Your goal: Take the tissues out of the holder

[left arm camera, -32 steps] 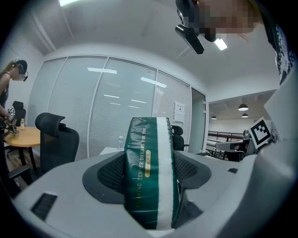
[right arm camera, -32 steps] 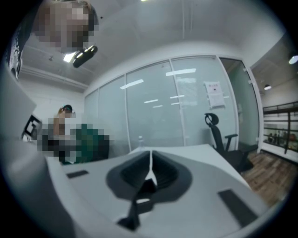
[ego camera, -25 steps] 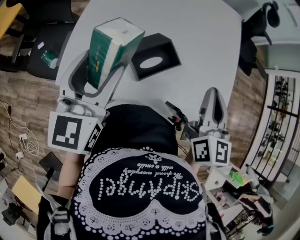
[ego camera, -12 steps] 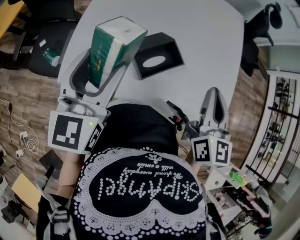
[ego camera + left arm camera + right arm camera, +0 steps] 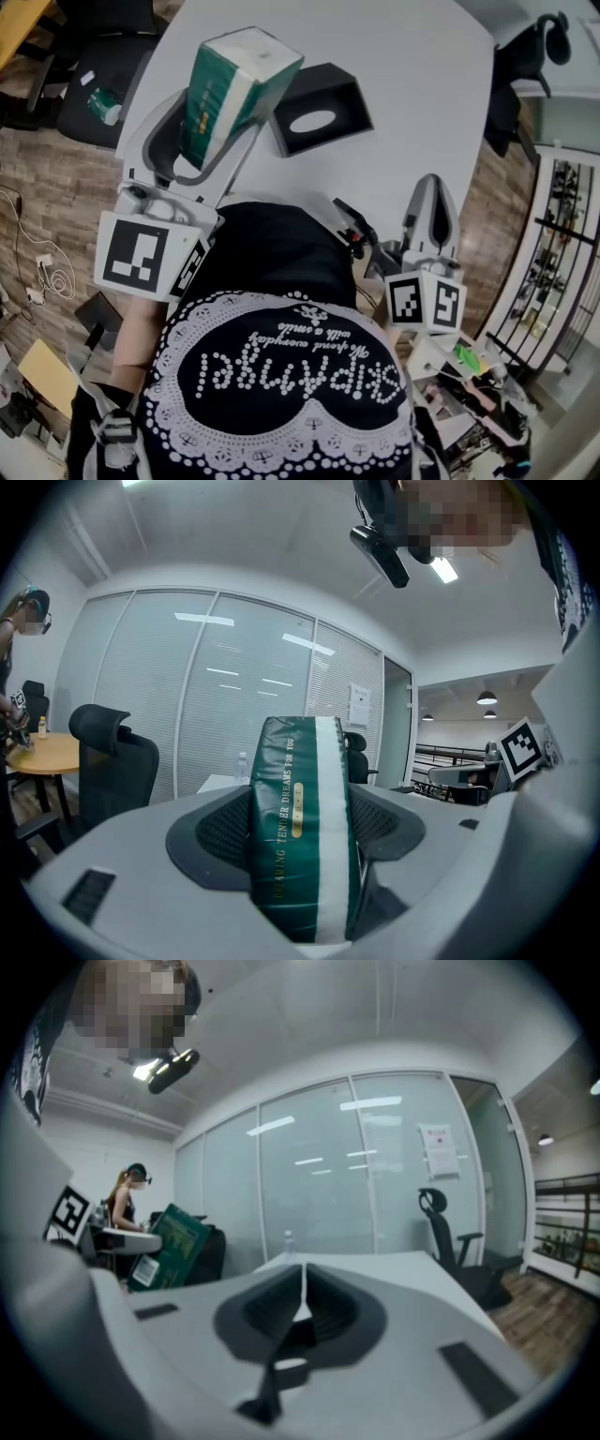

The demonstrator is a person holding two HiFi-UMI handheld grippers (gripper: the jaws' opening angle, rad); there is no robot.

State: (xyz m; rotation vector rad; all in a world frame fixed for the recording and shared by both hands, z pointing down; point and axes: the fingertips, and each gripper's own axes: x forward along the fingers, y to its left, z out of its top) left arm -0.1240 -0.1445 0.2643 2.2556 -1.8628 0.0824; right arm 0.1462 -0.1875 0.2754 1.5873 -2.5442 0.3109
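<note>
**Pack out of holder, gripped in left tongs**

Left tongs (image 5: 214,117) are clenched on the green-and-white tissue pack (image 5: 236,82). The pack sits tilted, lower end down between the jaws and upper end leaning toward 1 o'clock. In the left gripper view both pads press its broad faces, and a white stripe runs down the near edge.

The pack is clear of the holder (image 5: 319,108), a black box with its oval slot facing up. The holder lies flat on the white bench (image 5: 403,66), at 3 o'clock of the pack. In the head view it looks just beside the pack, and no tongs touch it.

Right tongs (image 5: 432,202) are at 4 o'clock in the head view, by the bench's near edge. The right gripper view shows the jaws pressed together with nothing between them, and the pack at 9 o'clock.

A black chair (image 5: 89,56) stands at 10 o'clock, off the bench on the wood floor.
</note>
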